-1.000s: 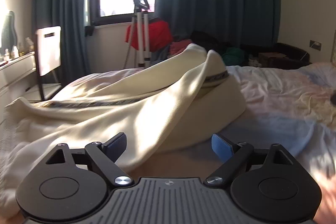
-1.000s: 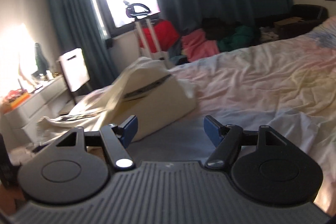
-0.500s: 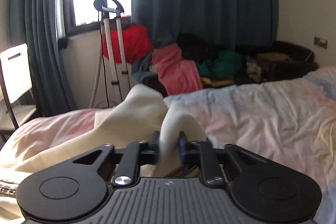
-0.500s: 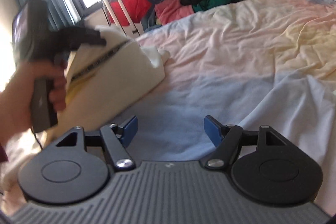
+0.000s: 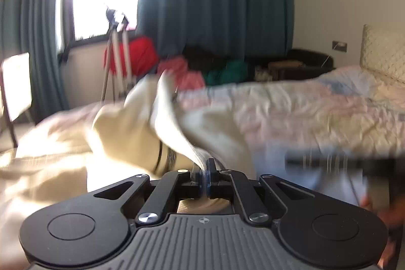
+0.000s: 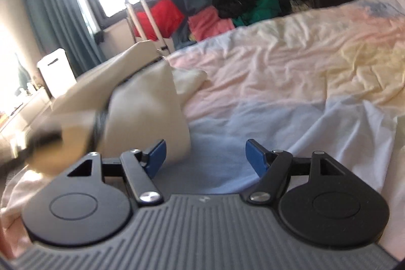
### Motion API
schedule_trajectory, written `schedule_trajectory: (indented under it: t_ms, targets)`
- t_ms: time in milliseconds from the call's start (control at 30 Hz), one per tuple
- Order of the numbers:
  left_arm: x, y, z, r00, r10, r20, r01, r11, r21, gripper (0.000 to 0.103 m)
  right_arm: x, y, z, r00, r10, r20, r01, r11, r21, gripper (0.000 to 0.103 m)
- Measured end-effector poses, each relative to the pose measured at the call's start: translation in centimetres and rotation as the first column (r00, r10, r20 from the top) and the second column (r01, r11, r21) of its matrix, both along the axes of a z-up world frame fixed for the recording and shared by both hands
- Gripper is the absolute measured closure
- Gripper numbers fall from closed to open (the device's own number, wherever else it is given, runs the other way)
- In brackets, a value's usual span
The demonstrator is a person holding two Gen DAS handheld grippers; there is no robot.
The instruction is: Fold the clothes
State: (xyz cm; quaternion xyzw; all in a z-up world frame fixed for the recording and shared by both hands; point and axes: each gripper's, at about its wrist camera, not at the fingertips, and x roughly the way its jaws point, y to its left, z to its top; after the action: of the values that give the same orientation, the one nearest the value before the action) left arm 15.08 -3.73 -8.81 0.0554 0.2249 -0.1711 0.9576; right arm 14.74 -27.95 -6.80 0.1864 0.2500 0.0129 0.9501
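Left gripper (image 5: 204,175) now clamped on fold of cream garment (image 5: 131,128), fingers (image 5: 211,170) pressed together with cloth pinched between; a second ago wide apart with nothing between, half a second ago nearly closed on the fold. Garment bunched and lifted toward 11 o'clock of left view, rest spread on bed (image 5: 303,113) at 9 o'clock; dark striped trim at 10 o'clock of the fingers. Right gripper (image 6: 205,156) same as before: fingers (image 6: 255,156) apart, gripping nothing, only pale blue sheet between. In right view garment (image 6: 141,103) at 10 o'clock, left finger tip just beside its lower edge, touching or not unclear. Blurred dark shape at 9 o'clock of right view, hand seen there half a second ago no longer discernible. Left view heavily motion-blurred; dark smear at 3 o'clock, hard to identify. Garment type unclear, lower part cut off by gripper body.
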Motion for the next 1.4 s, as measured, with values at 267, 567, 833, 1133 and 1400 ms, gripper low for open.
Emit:
schedule_trajectory:
  t_ms: [267,567,833,1133,1400]
  targets:
    - [-0.3,2.3,-3.2,0.988,0.090,-0.124,-0.110,0.979,-0.170,0.100,-2.8,0.5,1.6,0.989,0.130,0.067,-0.138,0.980,0.145,0.040]
    - [1.2,5.1,-4.0,0.982,0.084,-0.169,-0.129,0.952,-0.276,0.099,5.0,2.7,5.2,0.985,0.166,0.038,-0.171,0.955,0.243,0.040]
    - [5.0,5.9,-7.1,0.966,0.070,-0.250,-0.150,0.937,-0.315,0.099,22.2,7.6,5.5,0.992,0.115,-0.046,-0.107,0.982,0.153,0.040]
    - [7.9,8.0,-10.1,0.963,-0.006,-0.270,-0.126,0.874,-0.469,0.099,34.1,11.2,0.5,0.976,0.079,-0.203,-0.085,0.996,-0.022,0.089]
    - [7.8,8.4,-9.4,0.977,-0.004,-0.212,-0.093,0.892,-0.443,0.099,29.1,6.6,4.8,1.000,-0.016,-0.015,0.016,0.998,-0.054,0.098]
